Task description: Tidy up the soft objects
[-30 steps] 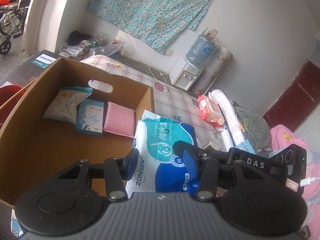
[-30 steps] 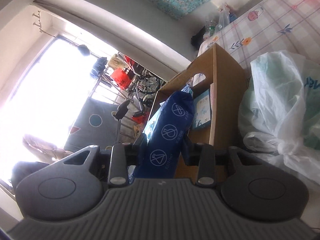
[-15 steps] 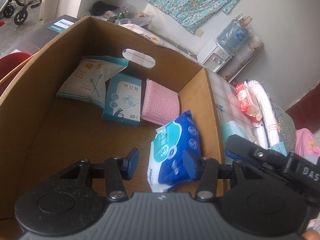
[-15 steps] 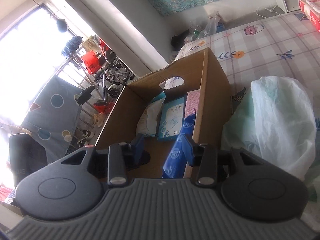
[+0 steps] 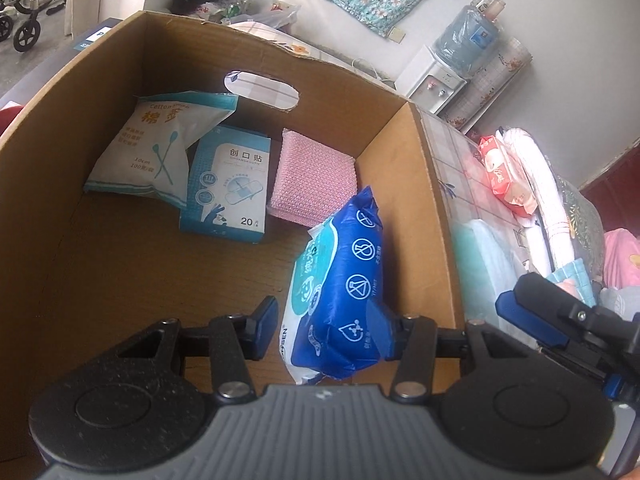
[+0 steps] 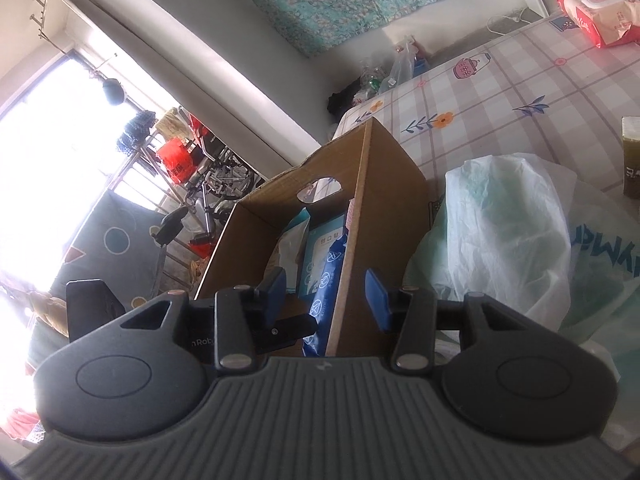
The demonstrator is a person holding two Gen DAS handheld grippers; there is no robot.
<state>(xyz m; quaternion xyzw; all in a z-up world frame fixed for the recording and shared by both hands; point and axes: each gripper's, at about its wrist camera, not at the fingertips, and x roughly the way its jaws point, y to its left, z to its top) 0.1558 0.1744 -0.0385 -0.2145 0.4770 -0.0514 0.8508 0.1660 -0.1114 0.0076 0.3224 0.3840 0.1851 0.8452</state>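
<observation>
From the left tool (image 5: 328, 320) we look steeply down, from close above, into the open cardboard box (image 5: 432, 208), its far wall ahead. From the right tool (image 6: 326, 294) we look at a shallower angle, from just outside the box's right wall (image 6: 380, 216), along the checked surface (image 6: 500, 92). Both views share the box interior and the blue wipes pack (image 5: 344, 288).
</observation>
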